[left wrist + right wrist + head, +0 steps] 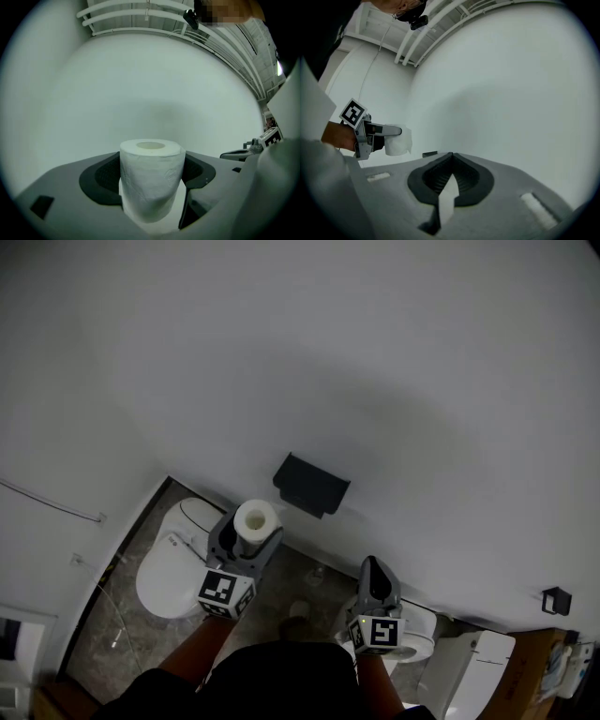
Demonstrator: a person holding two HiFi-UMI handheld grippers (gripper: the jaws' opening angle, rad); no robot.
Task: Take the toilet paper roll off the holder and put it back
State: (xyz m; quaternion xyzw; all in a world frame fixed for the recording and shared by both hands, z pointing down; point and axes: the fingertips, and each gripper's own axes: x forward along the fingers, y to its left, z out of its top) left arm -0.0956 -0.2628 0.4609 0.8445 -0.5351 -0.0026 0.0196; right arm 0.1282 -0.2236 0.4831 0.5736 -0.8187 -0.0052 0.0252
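Looking steeply down in a small washroom with a plain white wall (375, 352), a person holds a hand gripper in each hand. The left gripper (247, 542) holds the toilet paper roll (256, 518) upright, with the open end of its core facing up. In the left gripper view, the dark ribbed fingers (101, 180) press against the roll from both sides, clamped on its lower half. The roll is off its holder (311, 484), a black box-shaped fitting mounted on the wall. It is held in the air near the holder, to the lower left of it in the head view and not touching it. The right gripper (451, 159) holds nothing: its fingers (464, 178) are closed together, their tips meeting in a point. In the head view it hangs to the right of the left gripper and apart from it, and points towards the wall. From the right gripper view, the left gripper and the roll appear at the left, with a slim dark edge of the holder just beyond them. A white toilet (169, 563) with its lid down stands below the left gripper on a mottled grey floor (112, 634).
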